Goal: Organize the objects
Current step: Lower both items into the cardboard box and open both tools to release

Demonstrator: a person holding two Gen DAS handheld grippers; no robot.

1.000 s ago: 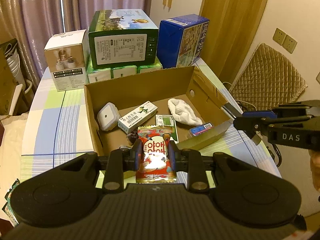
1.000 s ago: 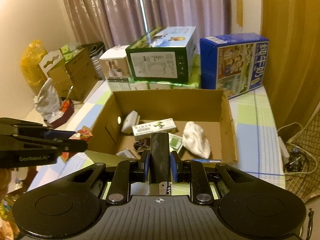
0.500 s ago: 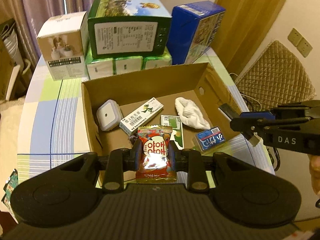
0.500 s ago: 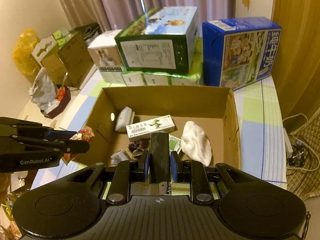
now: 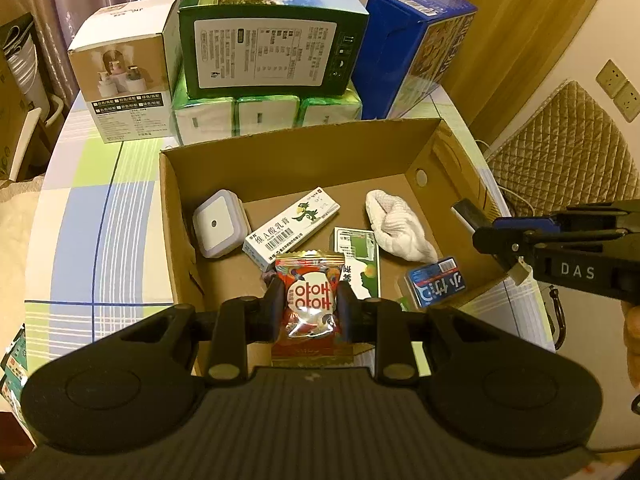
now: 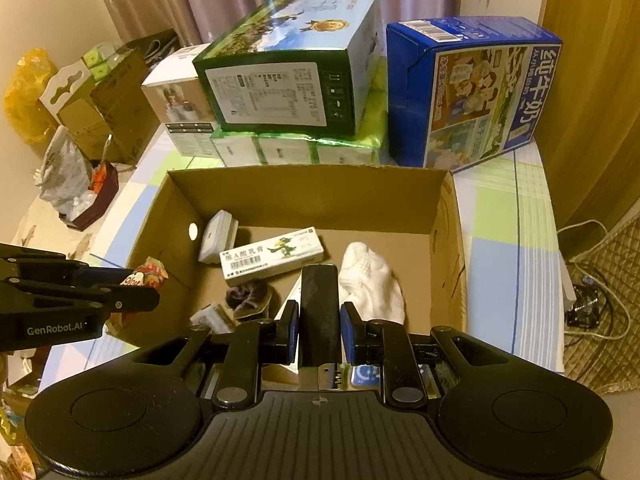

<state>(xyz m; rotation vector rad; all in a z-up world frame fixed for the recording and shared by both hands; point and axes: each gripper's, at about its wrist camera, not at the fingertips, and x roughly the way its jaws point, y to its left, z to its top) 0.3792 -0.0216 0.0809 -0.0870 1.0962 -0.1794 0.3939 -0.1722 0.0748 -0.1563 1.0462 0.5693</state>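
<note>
The left gripper [image 5: 310,300] covers the snack packet's [image 5: 310,280] sides. At 6 o'clock the right gripper [image 6: 319,326] hides the dark flat object's [image 6: 319,304] lower end. The blue pack [image 6: 364,376] and the green-white card [image 5: 356,260] show only partly; their small print is unreadable.

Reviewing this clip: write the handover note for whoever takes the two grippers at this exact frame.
Left gripper: shut on the red snack packet, held over the near edge of the cardboard box.
Right gripper: shut on a dark flat bar, over the box's near right part.
Already in the box: night light, medicine carton, white sock, blue pack, green-white packet.
Left to do: release both held items into the box.
</note>
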